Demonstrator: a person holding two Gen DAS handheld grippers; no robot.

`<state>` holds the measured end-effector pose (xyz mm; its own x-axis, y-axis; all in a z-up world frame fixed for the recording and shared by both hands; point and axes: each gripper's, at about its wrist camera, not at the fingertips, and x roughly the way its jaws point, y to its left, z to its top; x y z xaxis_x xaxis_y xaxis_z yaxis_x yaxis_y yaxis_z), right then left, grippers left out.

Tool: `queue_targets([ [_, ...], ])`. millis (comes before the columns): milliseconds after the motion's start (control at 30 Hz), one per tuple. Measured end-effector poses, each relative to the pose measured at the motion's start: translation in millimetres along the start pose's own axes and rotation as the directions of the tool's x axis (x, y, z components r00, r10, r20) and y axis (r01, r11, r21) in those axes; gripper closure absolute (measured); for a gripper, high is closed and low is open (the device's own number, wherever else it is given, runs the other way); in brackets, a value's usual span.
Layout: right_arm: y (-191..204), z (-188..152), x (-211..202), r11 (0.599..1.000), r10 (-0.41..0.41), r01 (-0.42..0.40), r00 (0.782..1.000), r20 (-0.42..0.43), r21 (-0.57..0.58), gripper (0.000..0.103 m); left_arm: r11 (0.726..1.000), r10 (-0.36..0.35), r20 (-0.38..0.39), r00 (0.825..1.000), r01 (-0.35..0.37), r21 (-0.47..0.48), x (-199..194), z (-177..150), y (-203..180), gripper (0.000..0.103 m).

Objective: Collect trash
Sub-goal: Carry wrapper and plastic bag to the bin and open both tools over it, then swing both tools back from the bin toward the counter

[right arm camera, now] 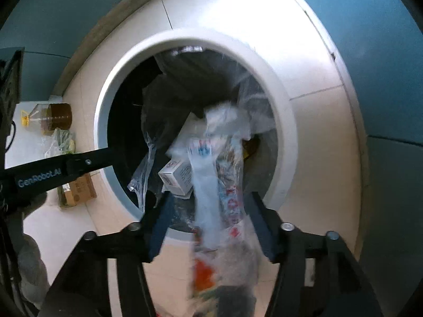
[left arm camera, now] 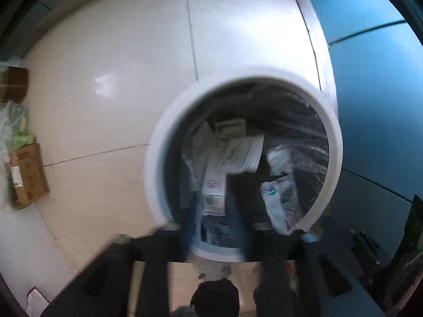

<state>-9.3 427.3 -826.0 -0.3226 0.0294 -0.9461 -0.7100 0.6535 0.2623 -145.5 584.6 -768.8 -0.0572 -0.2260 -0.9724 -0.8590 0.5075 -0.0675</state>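
Observation:
A white round trash bin (left arm camera: 156, 158) with a dark liner stands on the tiled floor; it also shows in the right wrist view (right arm camera: 280, 121). Inside lie small white boxes (left arm camera: 214, 187), papers (left arm camera: 242, 153) and plastic wrappers (left arm camera: 280, 200). My left gripper (left arm camera: 218, 211) is open over the bin's near rim, empty. My right gripper (right arm camera: 208, 198) is open over the bin mouth. A printed plastic wrapper (right arm camera: 227, 211), blurred, hangs loose between its fingers down into the bin, beside a white box (right arm camera: 177, 175). The left gripper's arm (right arm camera: 53, 171) reaches in from the left.
Cardboard boxes (left arm camera: 27, 175) and green bagged items (left arm camera: 15, 129) lie on the floor at left. A bottle of brown liquid (right arm camera: 54, 119) lies on the floor near a bag (right arm camera: 62, 140). A blue wall (left arm camera: 370, 79) stands behind the bin.

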Motion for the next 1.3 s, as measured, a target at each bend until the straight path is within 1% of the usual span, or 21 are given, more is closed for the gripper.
queue_targets([
  [67, 4, -1, -12, 1.000, -0.013, 0.013, 1.000, 0.011, -0.007, 0.021, 1.000, 0.021, 0.041, 0.999, -0.020, -0.013, -18, -5, 5, 0.028],
  [133, 8, -2, -27, 0.999, -0.032, 0.032, 0.999, 0.022, -0.015, 0.011, 0.998, 0.055, 0.076, 0.996, -0.053, -0.027, -36, -10, 9, 0.026],
  [167, 11, -3, -38, 0.999, -0.044, 0.045, 0.998, 0.035, -0.020, 0.007, 0.997, 0.073, 0.097, 0.993, -0.070, -0.035, -47, -16, 12, 0.020],
  [200, 14, -5, -46, 0.998, -0.054, 0.055, 0.998, 0.044, -0.023, 0.005, 0.995, 0.091, 0.110, 0.990, -0.087, -0.040, -56, -19, 15, 0.010],
  [267, 22, -9, -68, 0.996, -0.078, 0.080, 0.995, 0.068, -0.030, 0.000, 0.991, 0.132, 0.143, 0.981, -0.127, -0.043, -78, -31, 16, 0.003],
  [367, 32, -18, -102, 0.992, -0.112, 0.118, 0.988, 0.107, -0.046, 0.000, 0.982, 0.188, 0.195, 0.963, -0.182, -0.048, -109, -50, 15, 0.003],
  [400, 36, -22, -113, 0.990, -0.124, 0.130, 0.985, 0.119, -0.051, 0.000, 0.981, 0.193, 0.212, 0.958, -0.186, -0.054, -120, -54, 13, 0.003],
  [433, 39, -25, -124, 0.989, -0.132, 0.140, 0.983, 0.130, -0.054, 0.000, 0.980, 0.201, 0.236, 0.951, -0.192, -0.059, -136, -64, 13, 0.003],
  [500, 49, -36, -154, 0.986, -0.145, 0.156, 0.978, 0.150, -0.065, 0.000, 0.976, 0.218, 0.260, 0.940, -0.209, -0.065, -160, -81, 10, 0.003],
  [633, 64, -61, -211, 0.980, -0.167, 0.182, 0.970, 0.176, -0.076, 0.000, 0.974, 0.227, 0.288, 0.930, -0.214, -0.076, -214, -117, 4, 0.003],
  [733, 75, -86, -268, 0.976, -0.181, 0.202, 0.960, 0.212, -0.083, 0.000, 0.973, 0.233, 0.309, 0.922, -0.220, -0.077, -247, -142, -5, 0.003],
  [767, 77, -92, -280, 0.975, -0.184, 0.206, 0.958, 0.218, -0.084, 0.000, 0.972, 0.233, 0.322, 0.918, -0.219, -0.082, -262, -153, -8, 0.003],
  [933, 88, -131, -362, 0.977, -0.173, 0.199, 0.948, 0.266, -0.075, 0.000, 0.971, 0.237, 0.370, 0.898, -0.225, -0.075, -319, -196, -24, 0.003],
  [1033, 94, -156, -410, 0.979, -0.163, 0.192, 0.943, 0.290, -0.073, 0.000, 0.974, 0.227, 0.386, 0.894, -0.215, -0.074, -352, -226, -33, 0.003],
  [1133, 100, -181, -455, 0.978, -0.155, 0.192, 0.932, 0.327, -0.084, 0.000, 0.975, 0.222, 0.408, 0.886, -0.211, -0.072, -382, -250, -41, 0.003],
  [1167, 102, -191, -473, 0.979, -0.144, 0.184, 0.930, 0.339, -0.089, 0.000, 0.975, 0.220, 0.417, 0.882, -0.209, -0.073, -395, -260, -44, 0.003],
  [1233, 107, -206, -500, 0.980, -0.125, 0.172, 0.923, 0.363, -0.100, 0.000, 0.973, 0.230, 0.437, 0.869, -0.220, -0.074, -416, -276, -49, 0.003],
  [1267, 109, -210, -509, 0.981, -0.117, 0.166, 0.922, 0.369, -0.105, 0.000, 0.972, 0.234, 0.442, 0.866, -0.224, -0.076, -422, -280, -50, 0.003],
  [1300, 111, -217, -521, 0.983, -0.078, 0.133, 0.925, 0.371, -0.124, 0.000, 0.971, 0.234, 0.450, 0.862, -0.225, -0.076, -432, -287, -52, 0.003],
])
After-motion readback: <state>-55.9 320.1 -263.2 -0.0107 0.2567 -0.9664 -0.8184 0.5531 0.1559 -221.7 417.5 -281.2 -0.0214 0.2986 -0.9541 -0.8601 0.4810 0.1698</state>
